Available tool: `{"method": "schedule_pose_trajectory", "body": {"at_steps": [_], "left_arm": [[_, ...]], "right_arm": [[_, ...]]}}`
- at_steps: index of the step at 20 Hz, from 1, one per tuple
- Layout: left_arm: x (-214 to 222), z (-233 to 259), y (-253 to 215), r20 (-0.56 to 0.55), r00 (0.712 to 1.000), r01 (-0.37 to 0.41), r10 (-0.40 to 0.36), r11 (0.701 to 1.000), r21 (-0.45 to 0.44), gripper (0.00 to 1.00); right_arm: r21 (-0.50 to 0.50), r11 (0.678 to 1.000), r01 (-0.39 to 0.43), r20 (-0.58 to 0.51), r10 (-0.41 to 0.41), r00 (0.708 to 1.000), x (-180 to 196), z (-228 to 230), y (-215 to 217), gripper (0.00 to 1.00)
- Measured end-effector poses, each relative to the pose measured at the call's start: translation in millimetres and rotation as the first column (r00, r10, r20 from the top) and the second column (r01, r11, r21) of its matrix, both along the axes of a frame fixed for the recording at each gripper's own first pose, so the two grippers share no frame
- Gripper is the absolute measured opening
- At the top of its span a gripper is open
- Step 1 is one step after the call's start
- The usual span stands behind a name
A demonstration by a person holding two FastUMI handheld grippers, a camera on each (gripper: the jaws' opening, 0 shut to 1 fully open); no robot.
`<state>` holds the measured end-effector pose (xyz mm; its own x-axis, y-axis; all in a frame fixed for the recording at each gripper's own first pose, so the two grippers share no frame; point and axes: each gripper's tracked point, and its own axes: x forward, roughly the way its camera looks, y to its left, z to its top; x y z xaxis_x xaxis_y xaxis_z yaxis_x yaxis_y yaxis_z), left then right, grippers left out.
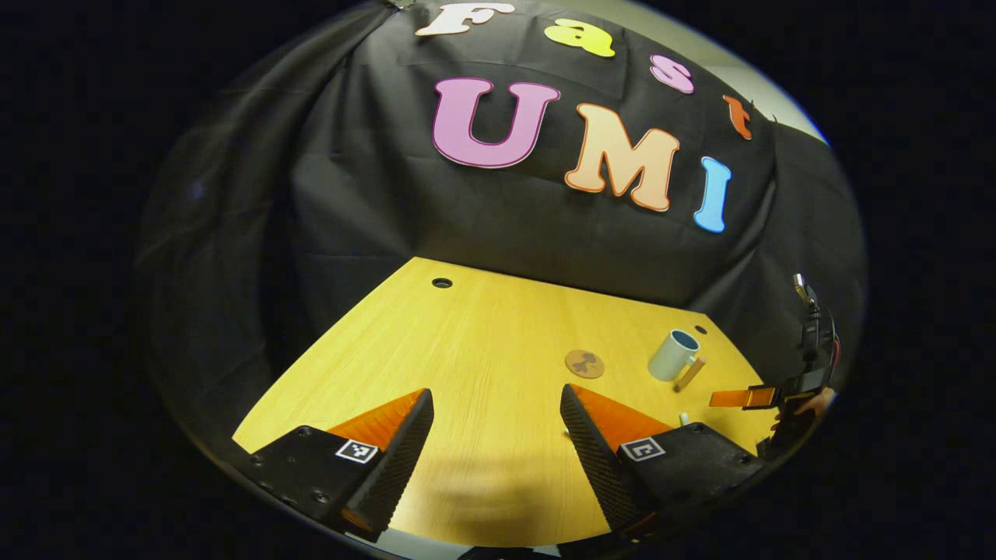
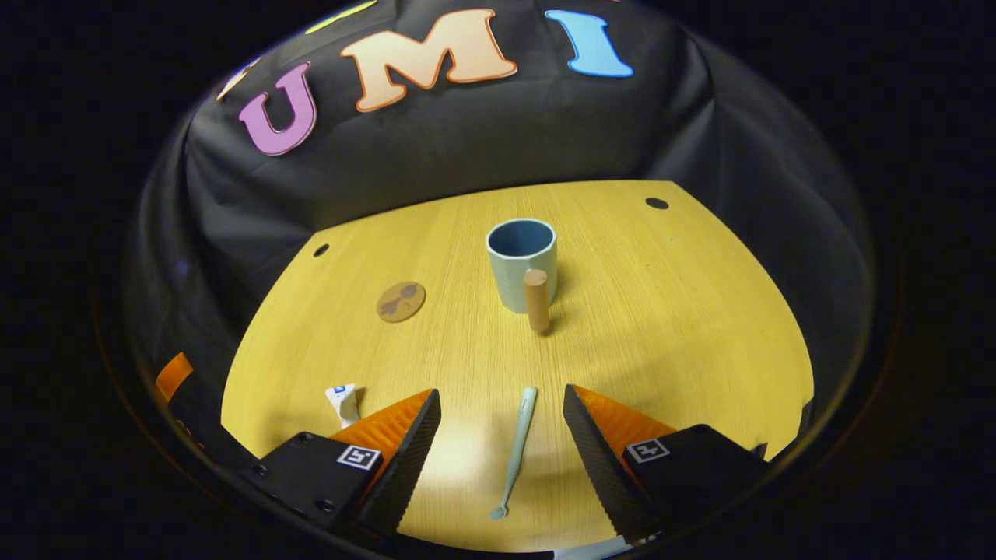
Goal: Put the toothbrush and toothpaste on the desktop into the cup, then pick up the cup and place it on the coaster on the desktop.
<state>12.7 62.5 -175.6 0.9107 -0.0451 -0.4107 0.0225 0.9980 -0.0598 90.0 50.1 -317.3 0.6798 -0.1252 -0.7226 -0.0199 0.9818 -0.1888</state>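
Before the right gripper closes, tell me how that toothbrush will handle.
The toothbrush is thin and lies flat on the desktop, so it looks light but may be hard to get the fingers under. Its slender handle looks smooth, so it could pivot or slip in a loose pinch.

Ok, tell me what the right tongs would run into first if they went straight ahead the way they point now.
Probably the toothbrush: it lies flat on the desk between the open right tongs, in line with them. If they pass above it, next comes the cup and its wooden handle. Height above the desk is unclear.
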Motion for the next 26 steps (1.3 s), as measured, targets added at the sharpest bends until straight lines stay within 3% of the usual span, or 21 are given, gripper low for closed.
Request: {"method": "schedule_pose_trajectory", "body": {"at_steps": [2, 3, 4, 6, 8, 9, 10, 11, 12, 13, 16, 17, 18, 19, 22, 23, 24, 25, 26], "left_arm": [[-2, -1, 1, -0.005, 1.000, -0.022, 0.022, 0.999, 0.031, 0.96], [-3, -1, 0, -0.009, 0.999, -0.038, 0.039, 0.999, 0.032, 0.96], [-6, -4, -3, -0.017, 0.998, -0.053, 0.054, 0.998, 0.021, 0.96], [-11, -15, -9, -0.043, 0.995, -0.095, 0.095, 0.995, -0.011, 0.96], [-13, -22, -16, -0.062, 0.990, -0.127, 0.124, 0.991, -0.040, 0.97], [-15, -26, -18, -0.070, 0.988, -0.142, 0.139, 0.989, -0.043, 0.97], [-15, -32, -19, -0.079, 0.985, -0.157, 0.153, 0.987, -0.041, 0.96], [-15, -35, -19, -0.085, 0.983, -0.169, 0.166, 0.985, -0.036, 0.96], [-16, -36, -18, -0.088, 0.980, -0.179, 0.176, 0.983, -0.032, 0.97], [-14, -36, -17, -0.088, 0.979, -0.187, 0.184, 0.982, -0.027, 0.97], [-15, -35, -15, -0.093, 0.975, -0.205, 0.203, 0.979, -0.018, 0.97], [-15, -38, -16, -0.099, 0.974, -0.208, 0.205, 0.978, -0.019, 0.97], [-14, -38, -18, -0.103, 0.973, -0.210, 0.206, 0.978, -0.020, 0.97], [-14, -40, -19, -0.105, 0.973, -0.210, 0.207, 0.977, -0.021, 0.97], [-15, -43, -19, -0.110, 0.972, -0.213, 0.209, 0.977, -0.024, 0.97], [-14, -44, -20, -0.111, 0.972, -0.212, 0.208, 0.977, -0.027, 0.97], [-15, -45, -21, -0.113, 0.971, -0.214, 0.209, 0.976, -0.031, 0.97], [-15, -46, -22, -0.115, 0.971, -0.215, 0.210, 0.976, -0.034, 0.97], [-14, -48, -21, -0.118, 0.970, -0.217, 0.212, 0.975, -0.038, 0.97]], "right_arm": [[-0.006, 1.000, 0.006, -0.068, -0.006, 0.998, 6, -18, -7, 0.99], [-0.010, 1.000, 0.003, -0.106, -0.004, 0.994, 7, -26, -11, 0.94], [-0.015, 1.000, 0.001, -0.137, -0.003, 0.991, 9, -33, -14, 0.99], [-0.018, 1.000, 0.009, -0.197, -0.013, 0.980, 10, -47, -18, 0.98], [-0.017, 1.000, 0.019, -0.241, -0.022, 0.970, 13, -57, -20, 0.92], [-0.022, 1.000, 0.022, -0.260, -0.027, 0.965, 14, -61, -21, 0.98], [-0.029, 0.999, 0.024, -0.279, -0.031, 0.960, 14, -66, -23, 0.97], [-0.039, 0.999, 0.028, -0.298, -0.038, 0.954, 15, -70, -26, 0.89], [-0.050, 0.998, 0.035, -0.313, -0.049, 0.948, 14, -74, -28, 0.96], [-0.067, 0.997, 0.046, -0.330, -0.066, 0.942, 13, -77, -33, 0.84], [-0.088, 0.994, 0.063, -0.346, -0.089, 0.934, 15, -79, -37, 0.82], [-0.102, 0.992, 0.067, -0.359, -0.100, 0.928, 15, -79, -40, 0.77], [-0.111, 0.992, 0.062, -0.363, -0.099, 0.926, 16, -80, -41, 0.82], [-0.123, 0.991, 0.056, -0.374, -0.098, 0.922, 16, -80, -41, 0.71], [-0.189, 0.981, 0.042, -0.388, -0.114, 0.915, 17, -80, -48, 0.65], [-0.197, 0.980, 0.038, -0.395, -0.115, 0.912, 16, -78, -47, 0.49], [-0.203, 0.979, 0.036, -0.399, -0.116, 0.910, 17, -80, -47, 0.47], [-0.206, 0.978, 0.039, -0.405, -0.122, 0.906, 17, -81, -47, 0.57], [-0.209, 0.977, 0.048, -0.409, -0.132, 0.903, 16, -81, -47, 0.47]]}}
